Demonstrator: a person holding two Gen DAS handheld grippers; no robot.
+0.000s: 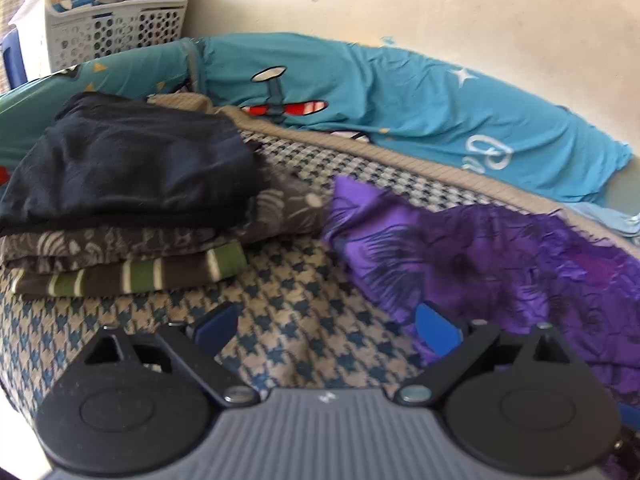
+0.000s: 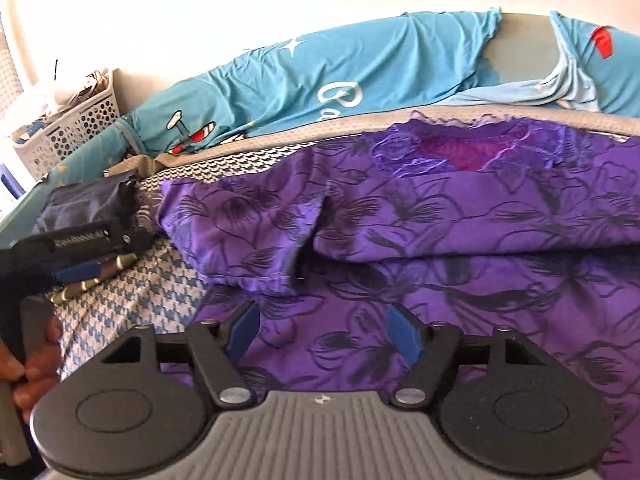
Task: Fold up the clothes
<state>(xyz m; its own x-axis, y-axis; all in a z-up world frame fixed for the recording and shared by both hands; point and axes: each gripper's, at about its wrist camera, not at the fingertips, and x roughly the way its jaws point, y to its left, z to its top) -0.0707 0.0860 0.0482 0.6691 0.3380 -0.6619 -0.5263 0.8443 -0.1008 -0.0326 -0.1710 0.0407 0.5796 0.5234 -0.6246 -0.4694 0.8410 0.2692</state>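
- Far left, against the wall: white perforated laundry basket point(image 1: 116, 28) stuffed with loose items.
- Just right of it, on the houndstooth blanket point(image 1: 296, 320) covering the bed: stack of folded clothes point(image 1: 124, 200), with a dark navy piece on top, a grey patterned one beneath, a green-and-brown striped one at the bottom.
- Behind the stack and running along the wall: teal airplane-print sheet point(image 1: 360, 96), rumpled.
- Left claw point(image 1: 326, 326) hovering low over the bare blanket, blue pads wide apart, clamped on nothing; right-hand pad point(image 1: 436, 326) right at the edge of the purple fabric, contact not certain.
- In the right wrist view, at the far left edge: a hand point(image 2: 34, 364) gripping the handle of the left tool, beside the stack.
- Right of the stack: purple floral garment point(image 2: 460, 216) spread flat across the blanket, one fold already laid over along its far part, embroidered neckline point(image 2: 452, 144) toward the wall, a short sleeve point(image 2: 256, 240) lying toward the stack.
- Right claw point(image 2: 324, 338) poised directly above the near part of the purple garment, blue pads well apart, gripping nothing; touching the cloth or just above it: cannot tell.
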